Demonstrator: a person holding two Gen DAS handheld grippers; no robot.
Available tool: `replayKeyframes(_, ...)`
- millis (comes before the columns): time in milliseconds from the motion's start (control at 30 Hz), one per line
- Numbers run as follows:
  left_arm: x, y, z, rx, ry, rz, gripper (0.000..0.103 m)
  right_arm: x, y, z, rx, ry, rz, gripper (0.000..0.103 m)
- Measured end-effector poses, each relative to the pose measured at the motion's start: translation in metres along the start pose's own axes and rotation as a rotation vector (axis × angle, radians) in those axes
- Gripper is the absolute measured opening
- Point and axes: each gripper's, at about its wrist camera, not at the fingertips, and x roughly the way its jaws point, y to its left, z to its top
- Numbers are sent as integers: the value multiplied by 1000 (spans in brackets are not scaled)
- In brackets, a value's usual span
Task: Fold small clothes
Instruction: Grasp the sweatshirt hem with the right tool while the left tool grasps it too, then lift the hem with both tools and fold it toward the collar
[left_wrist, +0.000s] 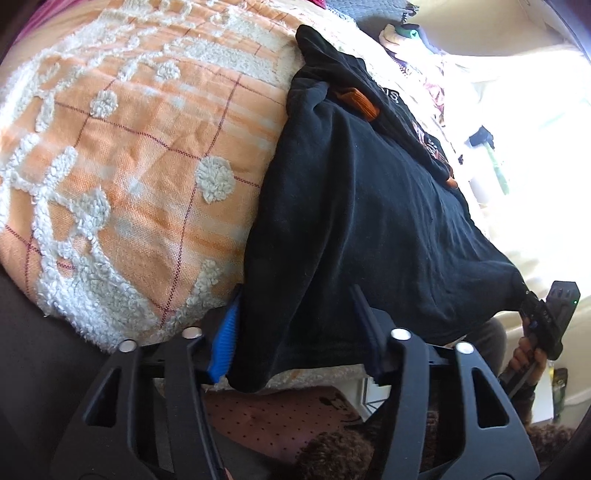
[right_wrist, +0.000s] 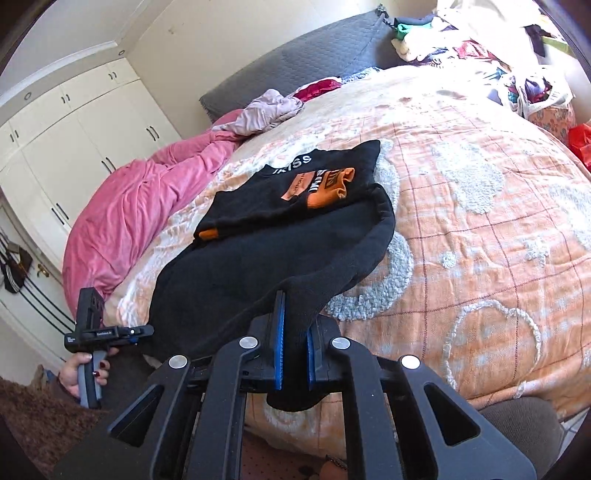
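Tongs in both hands are busy with one garment. Left tongs stand partly spread around the hem of the black sweater; a thick bunch of cloth fills the gap, but I cannot tell whether both pads truly press it. Right tongs are pressed together on the other bottom corner, and the cloth hangs down between the blue pads.

The sweater lies on the bed, on the orange tufted bedspread, with its lower part lifted toward the near edge of the bed and its upper part, with white letters and orange cuffs, folded flat.

I think the main danger is on the left side: if this grip is loose, the corner may slip out when the hem is carried forward, and the fold will come crooked. Also the rough tufts may catch the cloth and drag the folded sleeves out of place.

For moving there is good room. To the left is a pink blanket, well apart. Ahead and to the right the bedspread is bare. The pile of clothes at the far right corner is far away.
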Motion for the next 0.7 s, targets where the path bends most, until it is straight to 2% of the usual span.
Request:
replayKeyframes(67,-1,2,3,-15,1,-3,19,-1,-1,-1,4,-2,-5,8)
replayKeyframes(233,-7,3,11,-33,-9,-33,7,-6,-3,-3,17,-28,-7,8)
replayKeyframes(500,-29,-17,29,4,-99,-113,5,-15,2,9,-14,-105,-47,8)
replayKeyframes(700,-42,-29,58,37,-176,-122,5,-16,3,28,-25,-166,-55,8)
